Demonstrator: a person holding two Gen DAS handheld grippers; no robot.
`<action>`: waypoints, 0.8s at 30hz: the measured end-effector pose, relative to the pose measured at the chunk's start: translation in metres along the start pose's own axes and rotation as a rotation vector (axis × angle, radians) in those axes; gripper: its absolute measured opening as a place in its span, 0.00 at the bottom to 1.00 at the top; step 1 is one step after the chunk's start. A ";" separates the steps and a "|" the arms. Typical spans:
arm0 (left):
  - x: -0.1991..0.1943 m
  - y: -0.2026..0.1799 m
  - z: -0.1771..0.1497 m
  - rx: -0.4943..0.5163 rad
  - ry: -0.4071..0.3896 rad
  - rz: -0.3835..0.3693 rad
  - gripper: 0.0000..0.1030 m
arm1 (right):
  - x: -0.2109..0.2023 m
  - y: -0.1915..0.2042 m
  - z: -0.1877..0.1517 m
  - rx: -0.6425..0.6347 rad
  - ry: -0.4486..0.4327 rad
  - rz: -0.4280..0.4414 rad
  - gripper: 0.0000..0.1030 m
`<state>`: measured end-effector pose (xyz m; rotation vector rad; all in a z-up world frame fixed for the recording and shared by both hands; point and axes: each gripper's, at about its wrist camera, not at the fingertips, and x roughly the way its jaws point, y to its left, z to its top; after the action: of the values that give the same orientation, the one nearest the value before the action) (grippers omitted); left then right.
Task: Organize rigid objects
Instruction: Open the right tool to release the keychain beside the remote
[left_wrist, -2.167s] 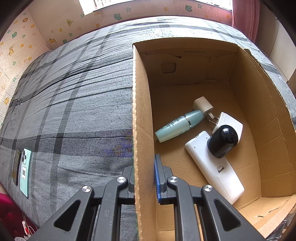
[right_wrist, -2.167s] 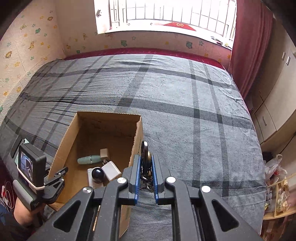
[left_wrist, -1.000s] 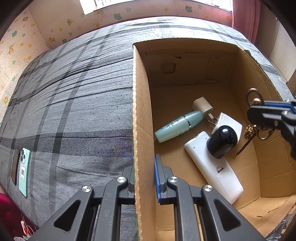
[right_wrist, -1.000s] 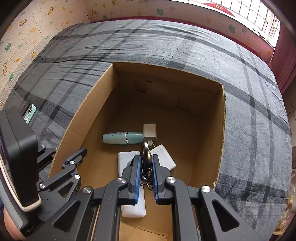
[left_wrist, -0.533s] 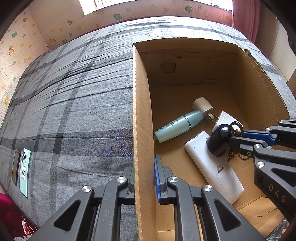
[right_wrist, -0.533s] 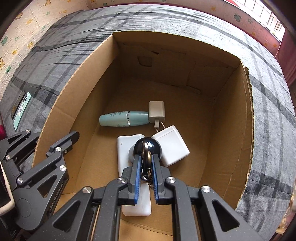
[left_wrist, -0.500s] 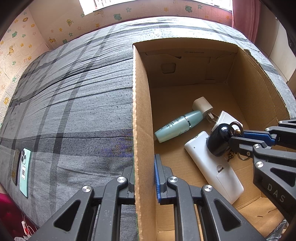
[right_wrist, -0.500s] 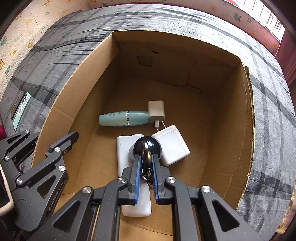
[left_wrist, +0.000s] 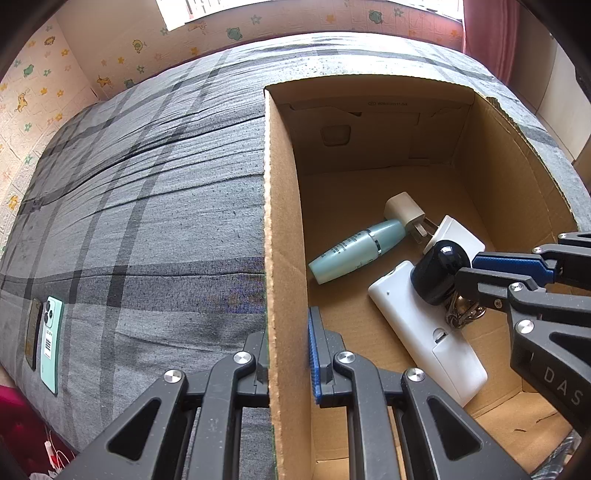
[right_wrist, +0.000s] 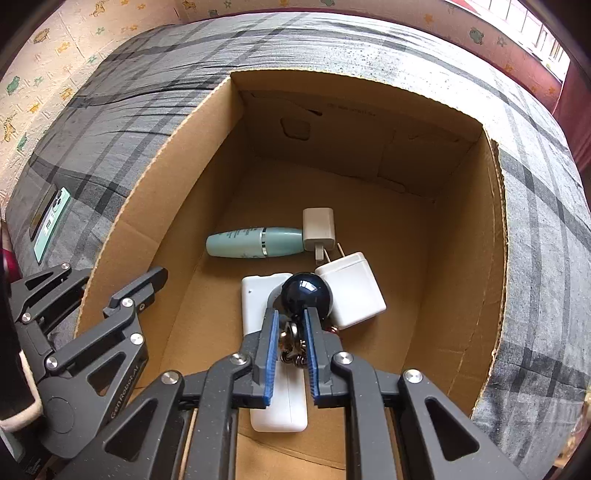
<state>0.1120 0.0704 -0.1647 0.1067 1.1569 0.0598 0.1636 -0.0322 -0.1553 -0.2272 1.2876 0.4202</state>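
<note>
Keys (right_wrist: 291, 341) sit inside the box (right_wrist: 495, 258), low between the blue pads of the right tongs (right_wrist: 290, 354), resting on the white remote (right_wrist: 258, 302) just behind the black ball (right_wrist: 306, 293). Right tongs are opening; there is a gap on both sides and the pads do not press the keys. In the left wrist view the keys (left_wrist: 461, 308) show under the right tongs (left_wrist: 476, 271), touching the remote (left_wrist: 417, 317) beside the ball (left_wrist: 437, 271).

Around the ball: white charger (right_wrist: 352, 290) touching it on the right, small beige plug (right_wrist: 318, 227) farther back, teal bottle (right_wrist: 255, 242) lying flat back-left of it, cap end against the plug. The ball sits right at the tips of the right tongs. All of these lie on the box floor.

Left tongs (left_wrist: 286, 354) are pressed together on the box's left wall, one finger outside, one inside. In the right wrist view the left tongs (right_wrist: 122, 291) straddle that same wall.

Box sits on a grey plaid bed (left_wrist: 147, 221). Green phone (left_wrist: 50, 343) and a dark phone (left_wrist: 32, 338) lie side by side at the bed edge, well left of the box. Patterned wall (left_wrist: 37, 92) behind the bed, red curtain (left_wrist: 491, 33) far right.
</note>
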 end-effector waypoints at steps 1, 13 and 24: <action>0.000 0.000 0.000 -0.001 0.000 -0.001 0.14 | -0.002 0.000 0.001 -0.001 -0.006 -0.004 0.28; 0.000 0.001 0.000 -0.004 0.001 -0.002 0.14 | -0.031 0.003 -0.001 -0.019 -0.088 -0.084 0.70; 0.000 0.001 -0.001 0.000 -0.001 0.006 0.14 | -0.066 -0.011 -0.007 0.030 -0.163 -0.109 0.97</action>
<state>0.1115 0.0710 -0.1652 0.1102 1.1554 0.0649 0.1474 -0.0564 -0.0943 -0.2317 1.1160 0.3198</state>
